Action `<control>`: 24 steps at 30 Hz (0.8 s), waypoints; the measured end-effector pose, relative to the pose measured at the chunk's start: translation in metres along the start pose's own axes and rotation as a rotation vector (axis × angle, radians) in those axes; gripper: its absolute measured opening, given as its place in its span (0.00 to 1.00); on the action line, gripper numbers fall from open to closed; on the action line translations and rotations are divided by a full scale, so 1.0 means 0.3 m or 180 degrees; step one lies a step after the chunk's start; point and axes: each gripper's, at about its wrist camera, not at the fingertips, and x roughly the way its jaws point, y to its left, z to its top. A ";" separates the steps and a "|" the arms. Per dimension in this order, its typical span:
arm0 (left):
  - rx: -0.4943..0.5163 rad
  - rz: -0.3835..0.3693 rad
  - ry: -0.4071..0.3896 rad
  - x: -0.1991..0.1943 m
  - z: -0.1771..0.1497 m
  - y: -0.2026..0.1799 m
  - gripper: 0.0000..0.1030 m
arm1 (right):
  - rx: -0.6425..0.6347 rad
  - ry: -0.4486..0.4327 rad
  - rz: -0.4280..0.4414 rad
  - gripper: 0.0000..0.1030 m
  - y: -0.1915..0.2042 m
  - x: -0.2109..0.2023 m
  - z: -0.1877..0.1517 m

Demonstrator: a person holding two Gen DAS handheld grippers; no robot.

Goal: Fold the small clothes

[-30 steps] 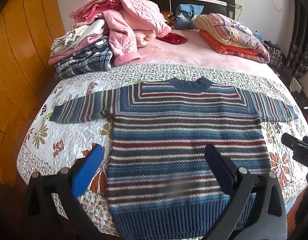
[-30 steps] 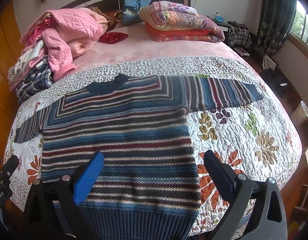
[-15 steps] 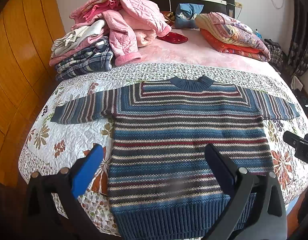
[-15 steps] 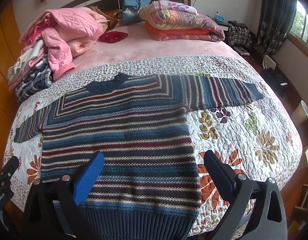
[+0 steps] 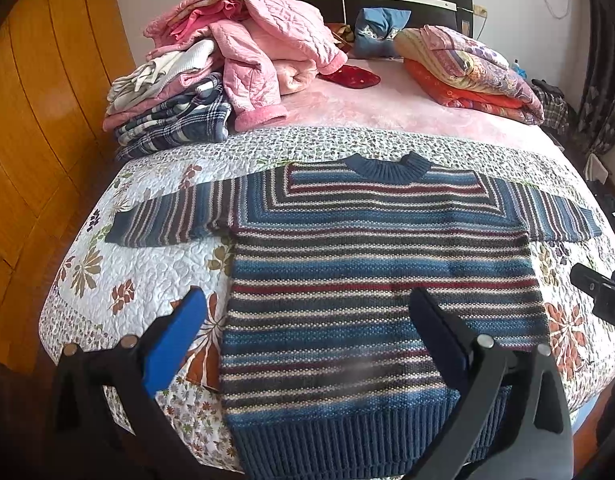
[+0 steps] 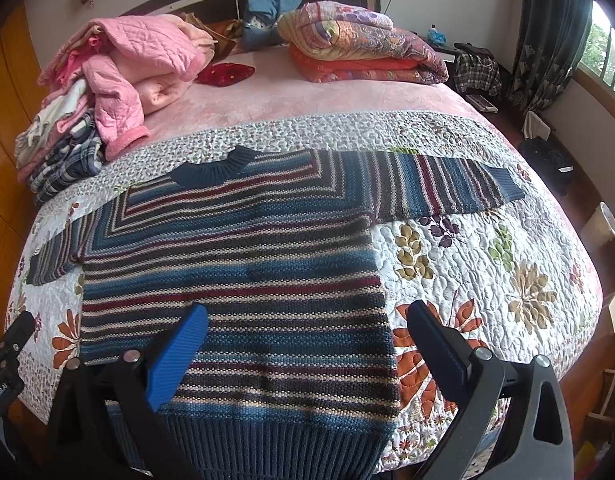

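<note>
Hovering wide apart, left gripper [image 5: 307, 312] and right gripper [image 6: 307, 320] risk bunching the striped sweater [image 5: 379, 280] ahead with uneven pinches.

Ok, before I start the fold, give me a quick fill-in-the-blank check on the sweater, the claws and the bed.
1. The striped sweater lies flat on the floral quilt with both sleeves spread ____.
2. The left claw and the right claw are both ____ and hold nothing.
3. The sweater's collar points toward the ____ of the bed.
4. The pile of pink clothes sits on the plaid folded garment at the bed's far ____ corner.

Missing words: out; open; headboard; left
</note>
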 end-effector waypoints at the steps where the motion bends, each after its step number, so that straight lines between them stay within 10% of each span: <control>1: 0.0003 0.0000 0.0000 0.000 0.000 0.001 0.97 | 0.0000 0.0002 0.0001 0.97 0.003 -0.002 0.001; 24: 0.0021 -0.0028 -0.0067 0.001 -0.012 -0.002 0.97 | -0.0007 -0.0021 -0.0022 0.97 0.015 -0.007 0.004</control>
